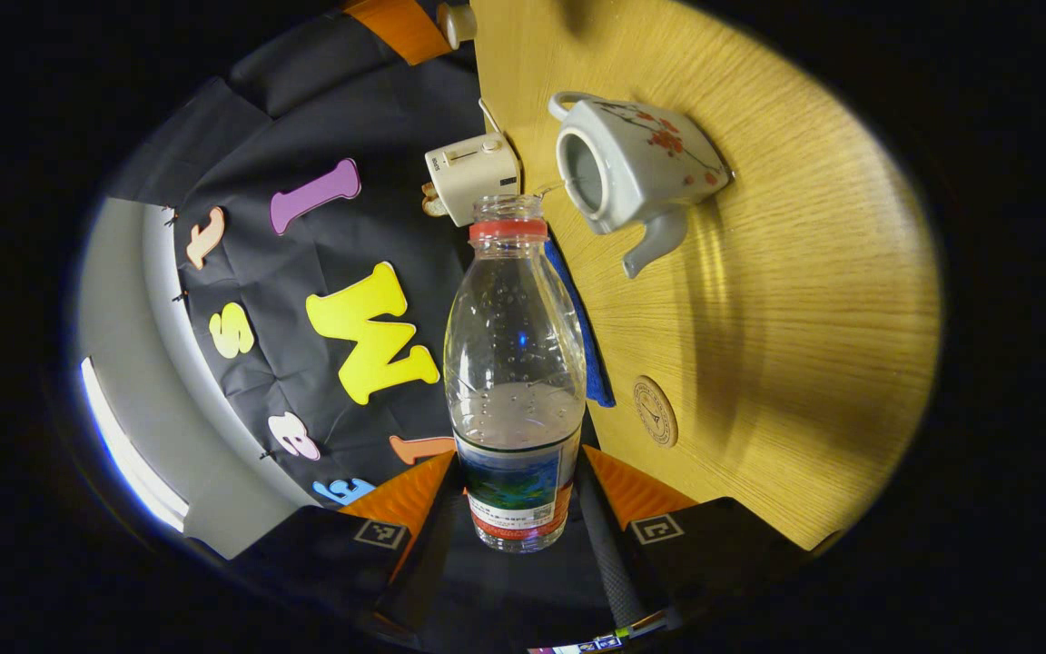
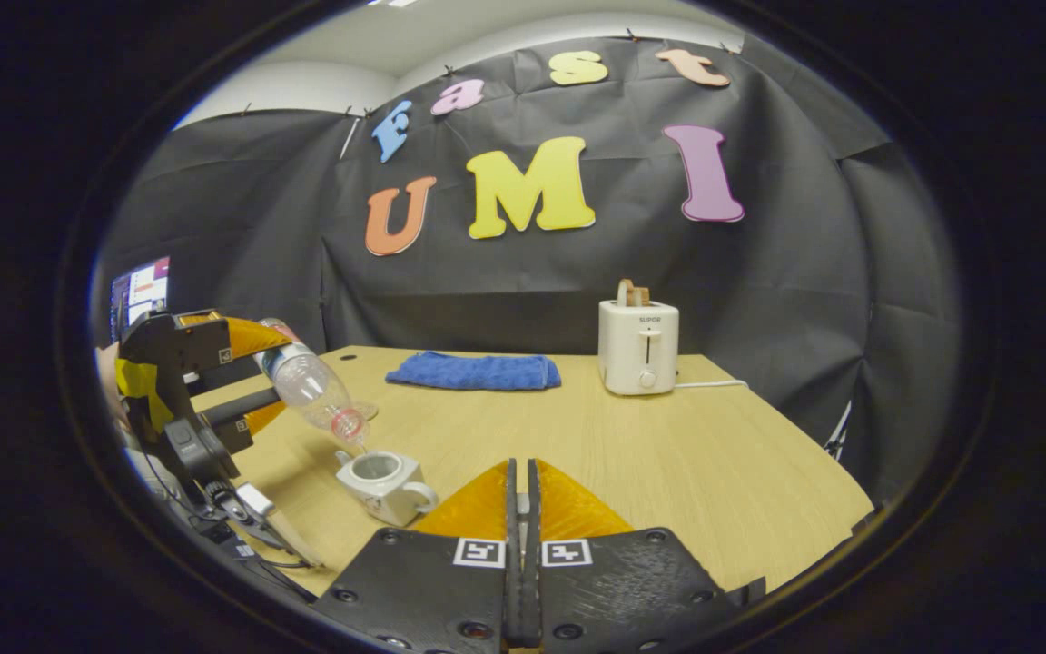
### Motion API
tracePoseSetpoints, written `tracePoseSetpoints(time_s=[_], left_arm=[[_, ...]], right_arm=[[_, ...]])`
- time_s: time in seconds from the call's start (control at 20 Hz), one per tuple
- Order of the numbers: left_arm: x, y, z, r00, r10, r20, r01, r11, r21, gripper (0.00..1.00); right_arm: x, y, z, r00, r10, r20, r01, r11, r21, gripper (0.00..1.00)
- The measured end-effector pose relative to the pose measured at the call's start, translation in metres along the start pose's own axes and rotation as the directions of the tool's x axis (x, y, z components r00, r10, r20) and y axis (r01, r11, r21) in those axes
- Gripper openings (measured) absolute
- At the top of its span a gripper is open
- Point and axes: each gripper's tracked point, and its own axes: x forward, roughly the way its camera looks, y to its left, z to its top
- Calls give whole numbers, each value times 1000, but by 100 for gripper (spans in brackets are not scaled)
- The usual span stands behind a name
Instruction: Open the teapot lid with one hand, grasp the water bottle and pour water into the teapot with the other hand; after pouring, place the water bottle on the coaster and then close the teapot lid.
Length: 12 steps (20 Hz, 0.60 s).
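Bottle [image 2: 310, 386], at left of the right gripper view, is clamped by the left gripper [image 1: 518, 509] and tipped mouth-down above the open teapot [image 2: 384, 482]. Lower centre, the right gripper [image 2: 520, 509] is clenched, fingers together. A misaimed stream would likely wet the surface [image 2: 668, 454].

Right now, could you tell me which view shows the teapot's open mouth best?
The left gripper view: the teapot sits large, its lidless opening facing the camera beyond the water bottle. In the right gripper view the teapot is small and low, under the tilted bottle's neck.
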Motion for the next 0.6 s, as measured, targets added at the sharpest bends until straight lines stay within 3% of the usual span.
tracePoseSetpoints(time_s=[0.6], left_arm=[[5,10,-1,1000,29,0,-29,996,86,74]], right_arm=[[0,1,0,1000,9,2,-9,1000,4,0]])
